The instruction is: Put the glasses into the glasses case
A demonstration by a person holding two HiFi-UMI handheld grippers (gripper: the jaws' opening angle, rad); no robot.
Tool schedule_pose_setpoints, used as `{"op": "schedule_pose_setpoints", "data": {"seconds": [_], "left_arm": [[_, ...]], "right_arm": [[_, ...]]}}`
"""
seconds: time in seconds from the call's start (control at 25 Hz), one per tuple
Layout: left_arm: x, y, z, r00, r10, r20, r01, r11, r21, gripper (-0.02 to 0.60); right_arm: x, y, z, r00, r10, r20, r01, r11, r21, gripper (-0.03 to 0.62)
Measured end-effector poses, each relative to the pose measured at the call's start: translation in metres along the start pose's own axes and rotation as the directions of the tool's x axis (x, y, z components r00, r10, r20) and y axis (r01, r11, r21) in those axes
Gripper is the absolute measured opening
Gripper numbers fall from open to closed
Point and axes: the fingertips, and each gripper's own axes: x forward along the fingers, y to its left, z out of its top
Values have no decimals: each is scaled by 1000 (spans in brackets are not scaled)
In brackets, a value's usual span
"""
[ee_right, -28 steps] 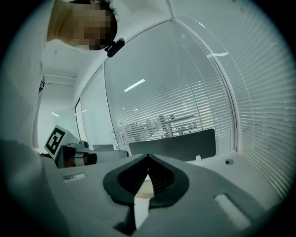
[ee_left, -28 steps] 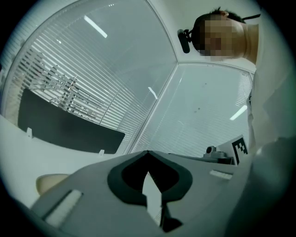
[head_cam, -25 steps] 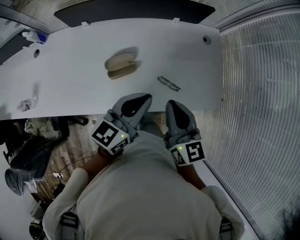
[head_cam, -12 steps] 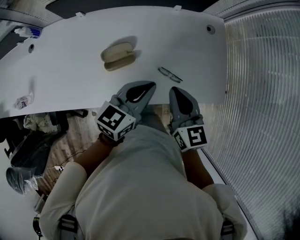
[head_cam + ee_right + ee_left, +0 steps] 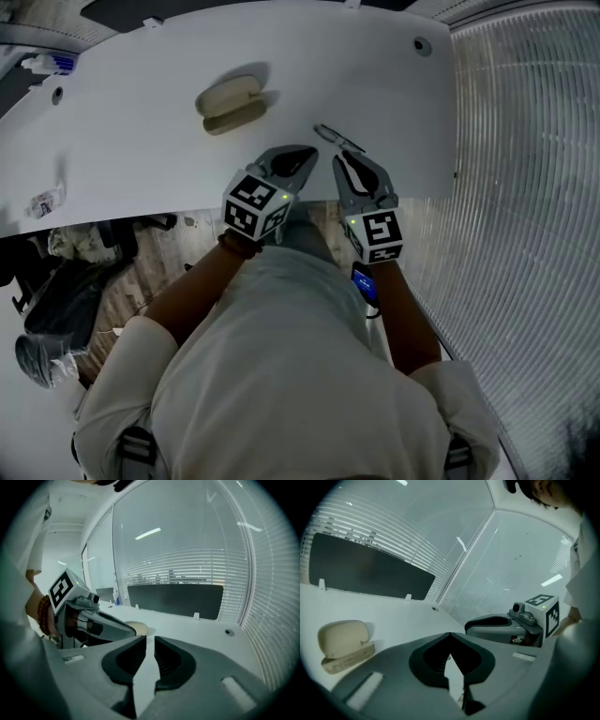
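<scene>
Both your tongs have dropped toward counter (image 5: 141, 150) edge since earlier frame. Left tongs (image 5: 312, 151) pressed together, empty. Right tongs (image 5: 337, 156) just opened a crack, empty. One thin dark-wire glasses (image 5: 337, 140) just beyond right tongs. One beige glasses case (image 5: 230, 101), open, further left.

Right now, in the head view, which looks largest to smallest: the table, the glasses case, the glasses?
1. the table, by far the largest
2. the glasses case
3. the glasses, thin and smallest
Both small things lie on the table, so nearness changes nothing.
</scene>
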Motion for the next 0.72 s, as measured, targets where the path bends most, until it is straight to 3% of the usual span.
{"op": "schedule_pose_setpoints", "data": {"seconds": [0.48, 0.72], "left_arm": [[53, 37, -55, 991, 21, -131, -27, 999, -46, 2], [73, 49, -69, 984, 30, -176, -40, 998, -52, 2]], "right_arm": [[53, -31, -75, 978, 18, -208, -53, 985, -166, 101], [75, -43, -114, 928, 34, -370, -140, 954, -264, 156]]}}
